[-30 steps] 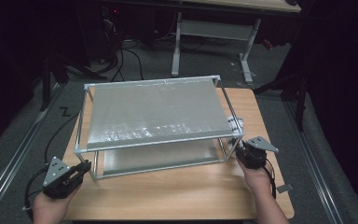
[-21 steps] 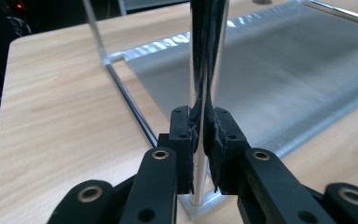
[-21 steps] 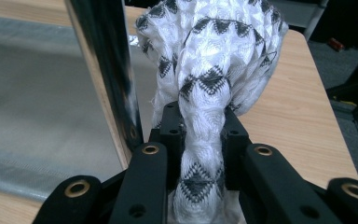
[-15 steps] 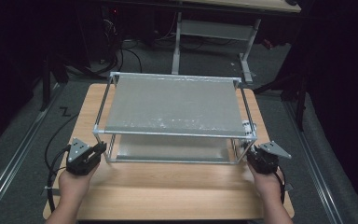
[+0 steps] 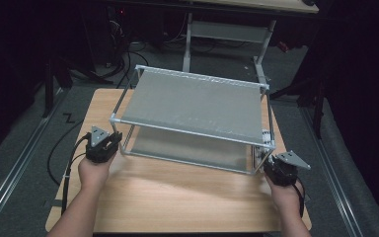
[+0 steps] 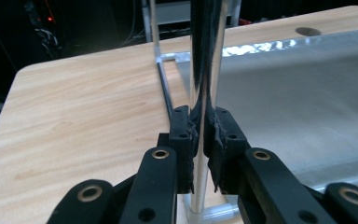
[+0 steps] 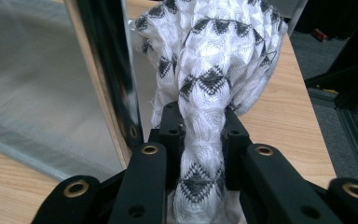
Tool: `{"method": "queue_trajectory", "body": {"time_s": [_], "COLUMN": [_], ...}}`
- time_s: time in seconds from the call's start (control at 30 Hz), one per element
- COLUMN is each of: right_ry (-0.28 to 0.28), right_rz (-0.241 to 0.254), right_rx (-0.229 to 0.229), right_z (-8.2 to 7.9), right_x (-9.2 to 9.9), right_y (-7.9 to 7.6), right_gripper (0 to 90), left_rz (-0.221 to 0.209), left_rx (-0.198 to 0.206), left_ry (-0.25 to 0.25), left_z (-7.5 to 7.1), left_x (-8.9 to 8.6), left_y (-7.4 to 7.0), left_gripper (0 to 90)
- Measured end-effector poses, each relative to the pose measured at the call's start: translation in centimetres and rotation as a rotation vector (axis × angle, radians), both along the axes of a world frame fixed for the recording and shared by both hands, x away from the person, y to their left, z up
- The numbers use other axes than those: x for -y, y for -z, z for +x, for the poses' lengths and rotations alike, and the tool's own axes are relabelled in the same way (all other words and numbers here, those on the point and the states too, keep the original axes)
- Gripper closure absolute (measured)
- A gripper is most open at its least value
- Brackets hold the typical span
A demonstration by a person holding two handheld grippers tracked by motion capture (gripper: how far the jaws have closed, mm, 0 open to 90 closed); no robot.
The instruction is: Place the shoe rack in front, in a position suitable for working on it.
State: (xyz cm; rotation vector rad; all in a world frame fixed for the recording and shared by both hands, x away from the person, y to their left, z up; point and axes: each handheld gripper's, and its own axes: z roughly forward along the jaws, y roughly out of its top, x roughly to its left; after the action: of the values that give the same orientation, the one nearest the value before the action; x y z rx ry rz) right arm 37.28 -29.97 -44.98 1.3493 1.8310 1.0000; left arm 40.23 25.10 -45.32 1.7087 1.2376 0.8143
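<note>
I have my left gripper (image 6: 199, 140) clamped on the near-left upright of the two-tier silver metal rack (image 5: 197, 106) and my right gripper (image 7: 204, 140) pinching a white-and-black knitted cloth (image 7: 214, 60) beside its near-right post. The rack sits skewed mid-table (image 5: 177, 197); squaring it remains, I judge.

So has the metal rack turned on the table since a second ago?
Yes. The rack has swung clockwise: its left end now sits nearer the table's front edge, right end farther back.

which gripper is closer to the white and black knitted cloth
Right. The right gripper is clamped on the knitted cloth; the left gripper grips the rack's opposite corner post.
</note>
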Motion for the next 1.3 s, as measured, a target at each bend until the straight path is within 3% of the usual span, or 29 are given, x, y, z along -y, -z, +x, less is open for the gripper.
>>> {"method": "queue_trajectory", "body": {"time_s": [0.1,0.23,0.33,0.43,0.53,0.67,0.73,0.8,0.87,0.97,1.0,1.03,1.1,1.2,1.3], "right_ry": [0.001,0.005,0.01,0.007,0.006,-0.007,-0.012,-0.024,-0.035,-0.06,-0.07,-0.081,-0.111,-0.153,-0.189], "right_rz": [0.007,0.003,0.006,-0.001,0.003,0.006,0.003,-0.005,-0.01,-0.014,-0.02,-0.022,-0.018,-0.027,-0.016], "right_rx": [-0.002,-0.002,-0.006,-0.004,-0.005,-0.01,-0.012,-0.009,-0.012,-0.017,-0.016,-0.012,-0.012,-0.016,-0.022], "right_z": [0.0,0.1,0.1,0.0,0.0,0.0,-0.2,-0.5,-0.6,-0.7,-0.7,-0.8,-1.0,-1.5,-1.8], "right_x": [0.1,0.0,0.0,-0.1,-0.1,-0.3,-0.5,-0.9,-1.5,-2.5,-2.9,-3.3,-4.1,-5.4,-6.6], "right_y": [0.0,0.1,0.1,0.0,0.0,0.1,0.1,0.1,0.1,0.2,0.2,0.2,0.2,0.2,0.3], "right_gripper": [76.3,76.2,76.0,75.9,75.9,76.0,76.0,76.0,76.0,76.0,76.0,76.0,76.0,76.0,75.8], "left_rz": [-0.031,-0.031,-0.055,-0.04,-0.024,-0.036,-0.032,0.002,-0.036,-0.043,-0.033,0.004,0.057,-0.025,-0.032], "left_rx": [0.004,0.004,-0.009,-0.012,-0.013,-0.01,-0.03,-0.033,-0.012,0.032,0.031,0.018,0.024,-0.021,-0.005], "left_ry": [-0.021,-0.035,-0.037,-0.037,-0.067,-0.077,-0.048,0.002,0.056,0.123,0.152,0.163,0.163,0.187,0.216], "left_z": [1.0,2.2,2.3,1.5,-0.3,-2.6,-4.0,-5.7,-7.4,-9.3,-9.6,-9.8,-9.9,-9.4,-9.4], "left_x": [0.2,0.6,0.6,0.9,0.9,0.8,1.2,2.2,2.9,4.1,4.6,5.1,5.7,5.6,5.5], "left_y": [0.1,0.1,0.2,0.2,0.3,0.4,0.1,-0.7,-1.6,-2.4,-2.2,-1.8,-0.6,0.1,0.4], "left_gripper": [80.9,80.9,78.8,61.0,54.5,50.1,52.8,52.9,52.7,51.7,51.5,50.7,50.5,51.6,53.5]}}
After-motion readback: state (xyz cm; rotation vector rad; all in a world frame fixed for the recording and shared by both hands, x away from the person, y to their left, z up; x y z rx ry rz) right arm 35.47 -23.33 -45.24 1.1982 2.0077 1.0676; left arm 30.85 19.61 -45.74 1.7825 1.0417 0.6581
